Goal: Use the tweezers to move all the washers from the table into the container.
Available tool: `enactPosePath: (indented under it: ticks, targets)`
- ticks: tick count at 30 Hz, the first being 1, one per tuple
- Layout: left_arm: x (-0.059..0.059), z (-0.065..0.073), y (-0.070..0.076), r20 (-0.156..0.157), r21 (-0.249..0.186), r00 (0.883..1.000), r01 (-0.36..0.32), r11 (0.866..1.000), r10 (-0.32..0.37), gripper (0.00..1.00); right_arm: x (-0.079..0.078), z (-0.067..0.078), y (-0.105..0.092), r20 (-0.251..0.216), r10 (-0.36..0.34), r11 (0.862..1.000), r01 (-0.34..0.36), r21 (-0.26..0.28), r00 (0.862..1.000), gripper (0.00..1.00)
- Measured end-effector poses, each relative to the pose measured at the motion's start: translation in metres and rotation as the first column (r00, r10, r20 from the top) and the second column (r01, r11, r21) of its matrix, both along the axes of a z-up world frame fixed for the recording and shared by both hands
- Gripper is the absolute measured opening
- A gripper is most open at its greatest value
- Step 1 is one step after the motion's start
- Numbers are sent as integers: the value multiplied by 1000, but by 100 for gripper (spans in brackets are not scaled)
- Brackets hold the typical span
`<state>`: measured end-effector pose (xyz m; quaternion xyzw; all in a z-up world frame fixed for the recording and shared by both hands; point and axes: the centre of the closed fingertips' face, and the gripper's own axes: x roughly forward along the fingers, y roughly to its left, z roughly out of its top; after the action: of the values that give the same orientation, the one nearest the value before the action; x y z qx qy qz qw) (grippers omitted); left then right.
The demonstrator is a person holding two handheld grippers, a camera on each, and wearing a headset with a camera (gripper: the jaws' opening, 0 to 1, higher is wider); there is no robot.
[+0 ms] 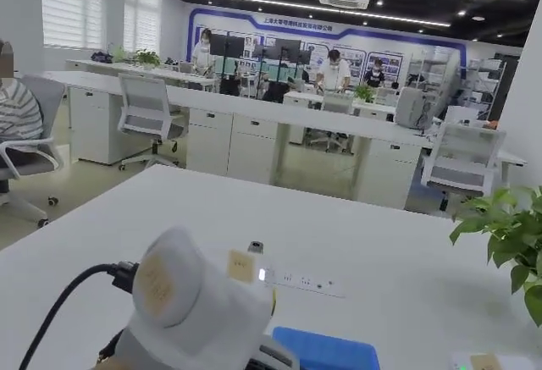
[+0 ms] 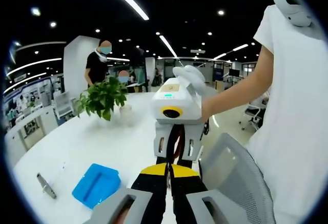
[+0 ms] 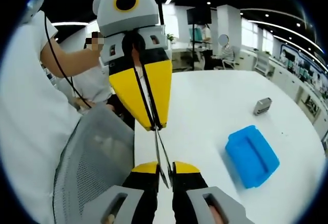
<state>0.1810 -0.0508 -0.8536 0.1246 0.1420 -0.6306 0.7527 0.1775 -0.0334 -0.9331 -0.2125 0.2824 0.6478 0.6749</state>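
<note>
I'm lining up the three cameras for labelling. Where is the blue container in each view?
Head view: blue container at the bottom edge, right of centre.
Left gripper view: container lower left, on the white table.
Right gripper view: container at right, to the right of the tweezers.
Shared landmark: the white table it lies on.

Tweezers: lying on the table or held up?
Held up: the left gripper, jaws shut, clamps the tweezers, points reaching between the right gripper's tips.

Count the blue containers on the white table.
1. The blue container lies on the white table, to the right of the right gripper in its view. More could lie outside the frames.
</note>
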Motion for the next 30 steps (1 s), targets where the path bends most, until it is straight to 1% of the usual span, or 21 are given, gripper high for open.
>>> enactPosePath:
  ticks: [2, 3, 6, 8, 10, 12, 13, 14, 15, 16, 17, 18, 20, 21, 22, 23, 25, 26, 27, 28, 30]
  targets:
    - [3, -1, 3, -7, 5, 1000, -17, 1000, 17, 0, 2, 0, -2, 8, 1, 1000, -1, -14, 1000, 4]
    - [4, -4, 6, -15, 20, 1000, -25, 999, 25, 0, 3, -1, -4, 11, 5, 1000, -4, -27, 1000, 4]
    - [7, -14, 12, -21, 72, 999, -41, 997, 42, 0, 9, -5, -9, 43, 20, 997, -17, -70, 999, 4]
    - [9, -21, 15, -36, 104, 998, -45, 994, 49, 0, 13, -8, -11, 58, 31, 995, -25, -93, 998, 5]
    - [10, -29, 17, -39, 139, 998, -45, 989, 51, 0, 15, -12, -13, 76, 49, 991, -39, -125, 996, 5]
    - [12, -39, 19, -29, 190, 998, -44, 981, 51, 0, 18, -18, -15, 91, 65, 986, -50, -161, 994, 5]
    - [12, -44, 21, -28, 217, 998, -40, 975, 47, 0, 19, -21, -17, 100, 76, 982, -58, -179, 992, 5]
    - [13, -52, 22, -22, 261, 999, -37, 965, 45, 0, 21, -26, -18, 106, 87, 977, -64, -204, 991, 5]
    - [14, -58, 23, -13, 289, 999, -36, 957, 42, 0, 23, -29, -19, 112, 90, 974, -64, -218, 990, 5]
    - [15, -67, 24, 0, 331, 999, -36, 943, 38, 0, 26, -34, -20, 120, 95, 970, -65, -235, 988, 5]
    - [17, -73, 24, 12, 353, 999, -36, 935, 34, 0, 28, -38, -21, 124, 95, 967, -62, -246, 988, 5]
    - [20, -81, 24, 34, 375, 999, -40, 926, 29, 0, 33, -44, -22, 129, 87, 964, -51, -261, 988, 5]
    - [25, -92, 25, 71, 413, 997, -48, 910, 20, 0, 37, -53, -22, 121, 75, 962, -40, -271, 990, 6]
    - [28, -98, 25, 87, 432, 996, -55, 900, 20, 0, 40, -57, -22, 115, 54, 962, -21, -272, 992, 6]
    - [28, -107, 24, 83, 445, 996, -52, 894, 17, 0, 43, -63, -23, 110, 41, 961, -9, -276, 993, 6]
    - [29, -112, 23, 76, 447, 997, -51, 893, 18, 0, 45, -68, -23, 108, 42, 960, -10, -281, 993, 6]
    - [35, -124, 22, 66, 455, 997, -52, 889, 25, 0, 50, -82, -25, 117, 32, 954, 5, -301, 993, 7]
    - [38, -133, 22, 64, 470, 998, -51, 881, 24, 0, 52, -90, -25, 118, 21, 950, 17, -312, 993, 7]
    - [41, -139, 24, 74, 493, 997, -52, 869, 18, 0, 54, -95, -25, 117, 15, 948, 24, -318, 993, 7]
    - [44, -145, 24, 84, 509, 996, -51, 859, 10, 0, 57, -103, -25, 122, 6, 944, 35, -327, 993, 7]
    - [48, -157, 22, 77, 515, 997, -50, 855, 12, 0, 62, -115, -27, 127, -4, 936, 48, -348, 992, 7]
